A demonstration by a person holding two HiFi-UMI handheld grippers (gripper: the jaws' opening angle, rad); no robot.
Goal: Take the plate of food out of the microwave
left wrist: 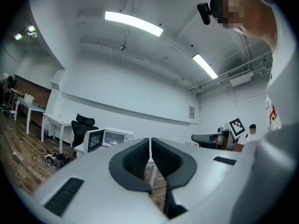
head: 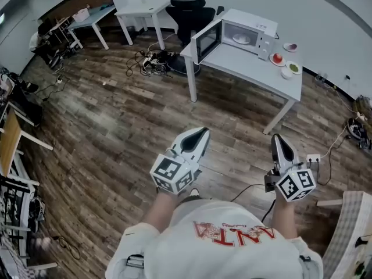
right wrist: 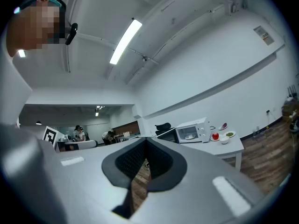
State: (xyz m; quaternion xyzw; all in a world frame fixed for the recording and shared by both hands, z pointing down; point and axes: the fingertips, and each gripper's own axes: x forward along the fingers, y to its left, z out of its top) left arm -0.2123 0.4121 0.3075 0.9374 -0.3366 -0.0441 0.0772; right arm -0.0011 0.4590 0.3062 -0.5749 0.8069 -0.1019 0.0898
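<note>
Your two grippers are hanging low in the head view, just above your shirt (head: 232, 237): the left gripper (head: 200, 136) left of centre, the right gripper (head: 279, 142) right of centre. Both are pointing up the frame toward the table (head: 244, 68). Each one's jaws are pressing together with nothing between them, as both gripper views are showing.

By my reading you are standing at the approach step, and nothing of the task is being touched yet. The microwave (head: 249, 32) is sitting on the table near the top of the frame, right of centre. It is well apart from both grippers, with wooden floor (head: 116, 109) lying between. Its door (head: 207, 40) is already standing open, swung to the left, so no door work is waiting for you.

The next move is calling for you to walk up to the table and spread one gripper's jaws. You are then bringing them in level, so that they are closing on the plate's edge and not on what it is carrying.

The plate (head: 240, 39) is showing as a pale round patch inside the microwave, shallow and light in colour. What is lying on it is too small to tell. Several small dishes (head: 288, 63) are sitting on the table just right of the microwave, so you are needing a set-down spot away from them.
</note>
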